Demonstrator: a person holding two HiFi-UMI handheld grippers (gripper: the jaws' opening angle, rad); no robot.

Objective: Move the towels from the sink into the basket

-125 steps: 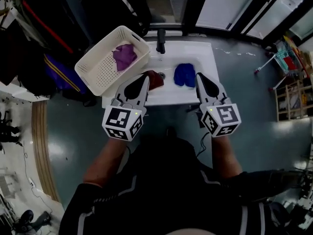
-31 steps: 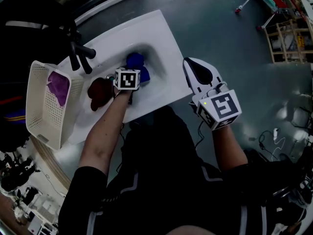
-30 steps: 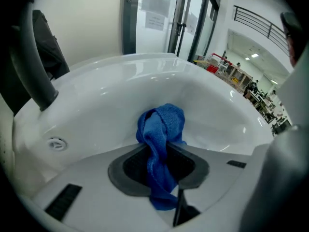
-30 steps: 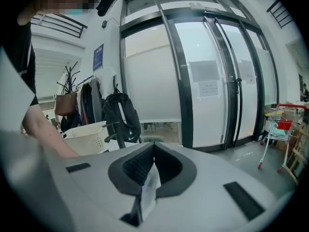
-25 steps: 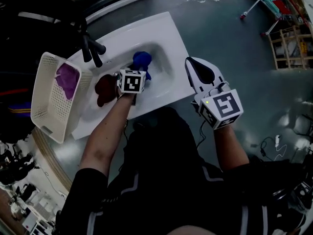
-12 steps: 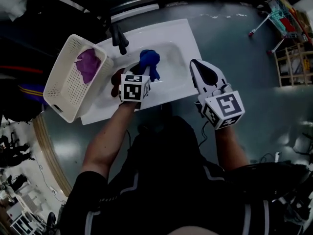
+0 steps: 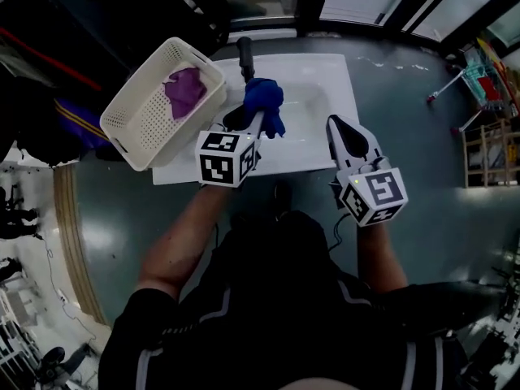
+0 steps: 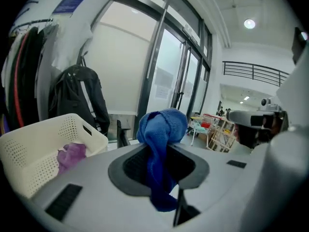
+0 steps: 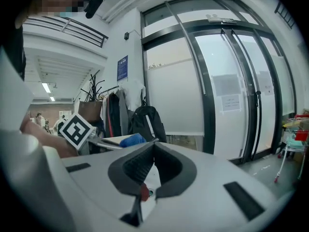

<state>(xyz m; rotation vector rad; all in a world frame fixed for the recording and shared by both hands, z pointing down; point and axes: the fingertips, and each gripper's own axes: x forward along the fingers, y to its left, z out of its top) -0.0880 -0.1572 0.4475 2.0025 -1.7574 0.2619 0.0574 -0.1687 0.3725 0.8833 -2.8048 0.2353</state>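
Purple towel (image 7: 185,88) in basket (image 7: 145,130)

Right gripper (image 9: 154,145), jaws together and empty, before tall glass doors (image 9: 227,95).

Head view looks steeply down; left gripper view, near level, shares the basket (image 7: 142,124).

An open lab hall: tall glass doors (image 9: 227,95), mezzanine railing (image 8: 254,71), a sink (image 7: 333,80) on grey floor (image 7: 406,120).
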